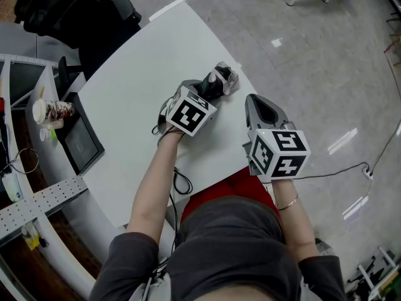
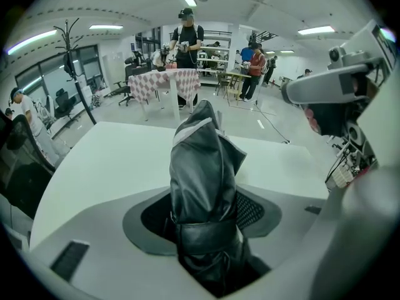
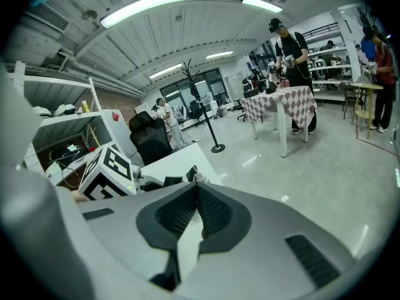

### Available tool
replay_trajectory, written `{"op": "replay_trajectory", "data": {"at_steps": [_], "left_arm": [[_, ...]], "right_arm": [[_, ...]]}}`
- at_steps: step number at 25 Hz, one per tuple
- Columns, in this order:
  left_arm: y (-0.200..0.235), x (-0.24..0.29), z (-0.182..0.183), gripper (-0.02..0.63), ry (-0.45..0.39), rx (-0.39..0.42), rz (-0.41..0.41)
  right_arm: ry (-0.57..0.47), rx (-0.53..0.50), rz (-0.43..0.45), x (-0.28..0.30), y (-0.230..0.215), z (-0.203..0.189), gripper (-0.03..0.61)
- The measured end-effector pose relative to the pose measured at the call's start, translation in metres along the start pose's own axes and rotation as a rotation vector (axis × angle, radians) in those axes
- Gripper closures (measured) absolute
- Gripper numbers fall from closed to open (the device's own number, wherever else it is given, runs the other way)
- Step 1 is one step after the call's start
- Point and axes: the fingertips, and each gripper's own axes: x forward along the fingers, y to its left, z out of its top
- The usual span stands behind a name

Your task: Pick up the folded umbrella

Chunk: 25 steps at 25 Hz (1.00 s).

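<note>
The folded umbrella, black with a pale end, lies near the far right edge of the white table. My left gripper reaches over it from the near side. In the left gripper view the black umbrella with its strap fills the gap between the jaws, and both pads press on its sides. My right gripper hovers to the right, by the table's edge, apart from the umbrella. In the right gripper view its jaws meet at the tips with nothing between them, and the left gripper's marker cube shows beyond.
A paper cup and a dark tablet sit on the lower shelf at the left. A black office chair stands behind the table. A cable hangs at the near edge. People stand around a checkered table far off.
</note>
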Motion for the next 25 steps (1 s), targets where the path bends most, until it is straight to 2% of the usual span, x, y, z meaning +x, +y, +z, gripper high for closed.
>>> {"op": "replay_trajectory", "data": {"at_steps": [5,10,16,25], "left_arm": [[-0.003,0.0,0.001,0.374,-0.01,0.042,0.023],[-0.004,-0.003,0.0,0.382,-0.022,0.038,0.031],[-0.015,-0.009,0.015,0.383,-0.083,0.0,0.004],[-0.029,-0.024,0.039,0.383,-0.18,-0.001,-0.014]], "right_arm": [[-0.004,-0.003,-0.003,-0.002,0.002,0.0,0.56],[-0.014,-0.006,-0.018,-0.007,0.004,0.002,0.56],[-0.033,-0.004,-0.051,-0.018,-0.002,0.005,0.56],[-0.071,0.005,-0.11,-0.039,-0.002,0.004,0.56]]}}
